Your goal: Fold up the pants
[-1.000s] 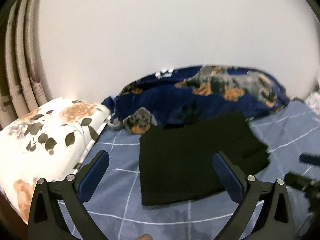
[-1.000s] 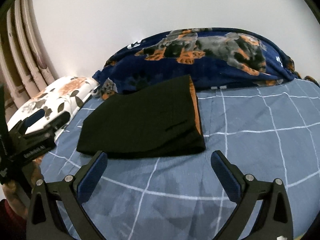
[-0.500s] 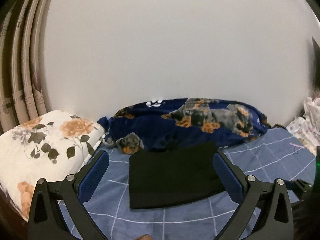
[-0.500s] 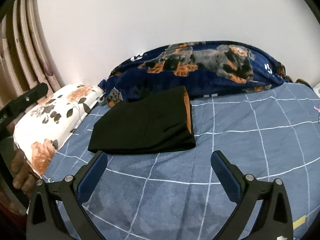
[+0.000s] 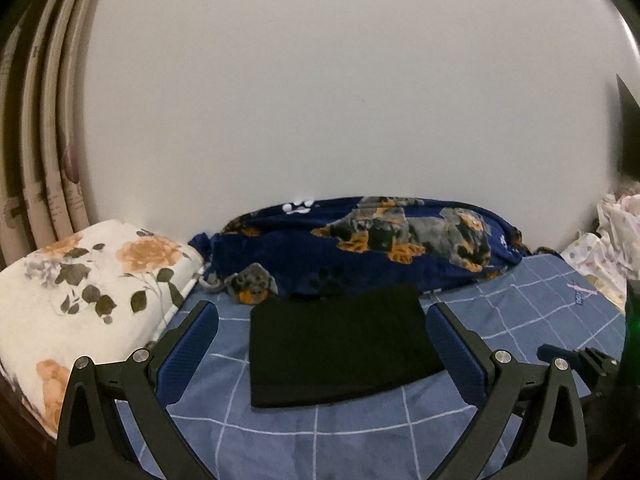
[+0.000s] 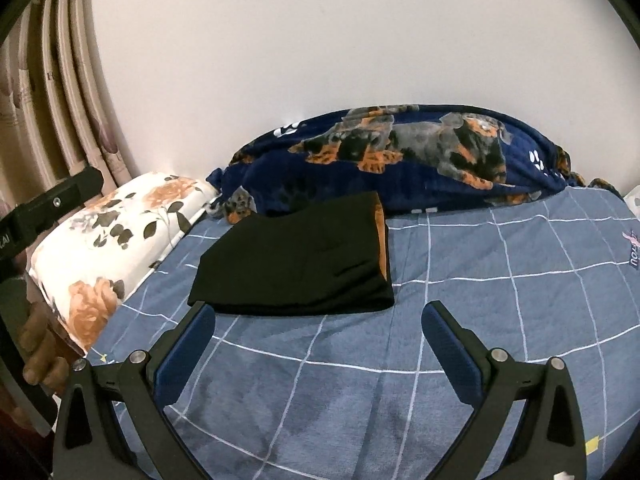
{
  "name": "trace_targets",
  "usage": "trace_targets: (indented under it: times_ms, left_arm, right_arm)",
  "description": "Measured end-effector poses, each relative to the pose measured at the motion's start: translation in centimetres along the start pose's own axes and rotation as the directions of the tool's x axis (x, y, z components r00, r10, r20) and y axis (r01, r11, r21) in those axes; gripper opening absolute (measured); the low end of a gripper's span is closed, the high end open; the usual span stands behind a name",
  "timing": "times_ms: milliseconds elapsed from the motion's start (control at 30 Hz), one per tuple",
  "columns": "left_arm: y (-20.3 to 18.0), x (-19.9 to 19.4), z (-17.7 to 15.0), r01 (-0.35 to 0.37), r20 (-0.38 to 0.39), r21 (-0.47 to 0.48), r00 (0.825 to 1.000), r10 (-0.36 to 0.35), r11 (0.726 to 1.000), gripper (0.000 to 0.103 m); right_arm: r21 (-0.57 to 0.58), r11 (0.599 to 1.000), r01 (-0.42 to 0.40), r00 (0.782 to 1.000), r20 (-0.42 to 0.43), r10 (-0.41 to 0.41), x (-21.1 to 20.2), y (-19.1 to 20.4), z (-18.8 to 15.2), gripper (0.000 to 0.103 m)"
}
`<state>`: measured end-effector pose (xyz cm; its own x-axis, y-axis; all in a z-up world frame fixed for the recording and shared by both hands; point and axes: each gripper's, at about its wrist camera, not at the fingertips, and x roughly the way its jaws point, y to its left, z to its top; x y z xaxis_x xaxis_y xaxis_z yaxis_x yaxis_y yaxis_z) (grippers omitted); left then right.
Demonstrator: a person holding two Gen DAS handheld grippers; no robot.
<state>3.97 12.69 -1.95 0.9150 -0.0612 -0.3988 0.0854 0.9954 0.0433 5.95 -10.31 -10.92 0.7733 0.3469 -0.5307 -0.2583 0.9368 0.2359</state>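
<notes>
The black pants lie folded into a flat rectangle on the blue checked bed sheet. In the right wrist view the pants show an orange lining along their right edge. My left gripper is open and empty, held back from the pants, above the sheet. My right gripper is open and empty, just in front of the pants' near edge. Neither gripper touches the pants.
A navy dog-print blanket is bunched along the white wall behind the pants. A white floral pillow lies at the left, with curtains behind. Pale bedding is piled at the far right.
Both grippers have drawn back and up from the folded pants, so the pants look smaller and farther. Both stayed open. The pants have not moved.
</notes>
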Motion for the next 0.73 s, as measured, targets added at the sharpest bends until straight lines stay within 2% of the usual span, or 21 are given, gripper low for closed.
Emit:
trace_targets:
  times_ms: [167,300,433,600,733]
  left_arm:
    - [-0.4,0.2,-0.7,0.042,-0.040,-0.007,0.998,-0.042,0.999,0.103]
    - [-0.9,0.6,-1.7,-0.018,-0.069,-0.001,0.997,0.017,1.000,0.103]
    - [-1.0,0.8,-2.6,-0.003,-0.081,-0.023,0.997,0.001,1.000,0.103]
    - [-1.5,0.4,-3.2,-0.033,-0.054,-0.004,0.998,0.033,0.999,0.103]
    - [-2.0,0.8,-3.4,-0.031,-0.086,0.015,0.996,0.032,0.999,0.103]
  right_arm:
    - [-0.003,1.000,-0.001,1.000,-0.007,0.001,-0.3,0.3,-0.1,0.103]
    - [-0.009,1.000,0.000,1.000,-0.013,0.000,-0.3,0.4,-0.2,0.103]
    - [-0.013,1.000,0.003,1.000,-0.021,-0.004,-0.3,0.3,-0.5,0.103]
    - [-0.013,1.000,0.010,1.000,-0.025,-0.010,-0.2,0.2,-0.7,0.103]
    - [-0.019,1.000,0.018,1.000,-0.021,-0.018,-0.3,0.3,-0.9,0.103]
